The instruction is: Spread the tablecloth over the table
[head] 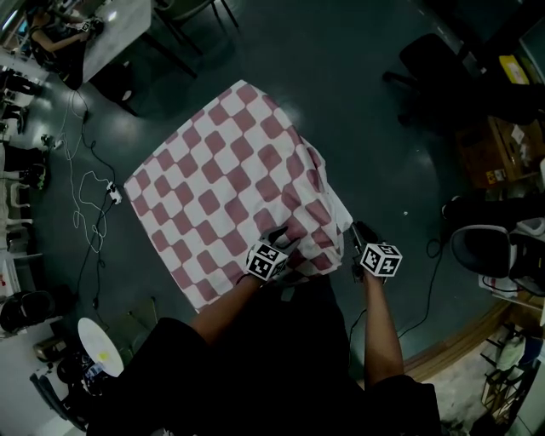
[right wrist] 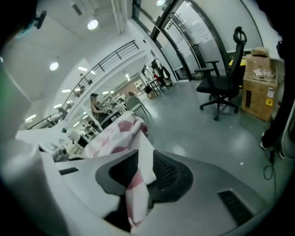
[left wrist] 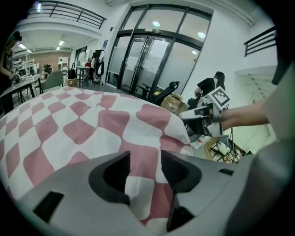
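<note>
A pink-and-white checked tablecloth [head: 221, 179] covers a small table, with loose folds bunched at its near right corner. My left gripper [head: 279, 245] rests on the cloth's near edge. In the left gripper view its jaws [left wrist: 145, 159] stand apart, with flat cloth [left wrist: 92, 120] showing in the gap and no pad pressing it. My right gripper [head: 359, 243] is just off the near right corner. A hanging strip of the cloth [right wrist: 138, 184] lies loosely between its jaws [right wrist: 145, 161], which stand apart. The right gripper [left wrist: 203, 120] also shows beside the corner in the left gripper view.
A black office chair [head: 426, 60] and cardboard boxes [head: 502, 149] stand to the right on the dark floor. White cables [head: 89, 196] trail on the left. A white desk [head: 119, 25] is at the far left. Another chair [head: 490, 247] is close on the right.
</note>
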A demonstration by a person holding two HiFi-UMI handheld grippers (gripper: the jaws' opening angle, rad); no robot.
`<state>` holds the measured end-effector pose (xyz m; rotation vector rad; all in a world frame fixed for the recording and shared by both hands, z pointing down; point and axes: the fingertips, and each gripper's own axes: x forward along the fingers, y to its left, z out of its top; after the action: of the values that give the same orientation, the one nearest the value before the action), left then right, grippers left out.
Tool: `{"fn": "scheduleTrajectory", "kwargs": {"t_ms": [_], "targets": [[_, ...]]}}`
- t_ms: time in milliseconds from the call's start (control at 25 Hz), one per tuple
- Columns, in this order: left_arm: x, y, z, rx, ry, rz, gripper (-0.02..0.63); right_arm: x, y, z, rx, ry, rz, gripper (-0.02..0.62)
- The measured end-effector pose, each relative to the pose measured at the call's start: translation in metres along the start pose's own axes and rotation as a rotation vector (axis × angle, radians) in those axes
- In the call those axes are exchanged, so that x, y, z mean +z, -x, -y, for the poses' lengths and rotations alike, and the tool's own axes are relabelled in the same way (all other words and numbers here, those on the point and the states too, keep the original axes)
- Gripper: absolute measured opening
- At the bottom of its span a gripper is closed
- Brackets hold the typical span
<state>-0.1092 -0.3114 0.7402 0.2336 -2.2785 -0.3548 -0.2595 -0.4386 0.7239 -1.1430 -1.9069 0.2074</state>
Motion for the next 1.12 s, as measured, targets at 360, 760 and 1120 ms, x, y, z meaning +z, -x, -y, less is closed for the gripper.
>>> {"fn": "scheduleTrajectory", "kwargs": {"t_ms": [360, 760, 1120], "targets": [[0.002, -0.008, 0.007, 0.000, -0.045, -0.018, 0.206, -0.075, -0.032, -0.004, -0.035, 0.139, -0.280, 0.110], [0.013, -0.018, 0.021, -0.013, -0.054, -0.020, 0.206, -0.072, -0.020, -0.014, -0.090, 0.272, -0.312, 0.016], [0.015, -0.030, 0.029, -0.032, -0.079, -0.014, 0.206, -0.042, 0.093, 0.073, -0.339, 0.021, 0.006, 0.015]]}}
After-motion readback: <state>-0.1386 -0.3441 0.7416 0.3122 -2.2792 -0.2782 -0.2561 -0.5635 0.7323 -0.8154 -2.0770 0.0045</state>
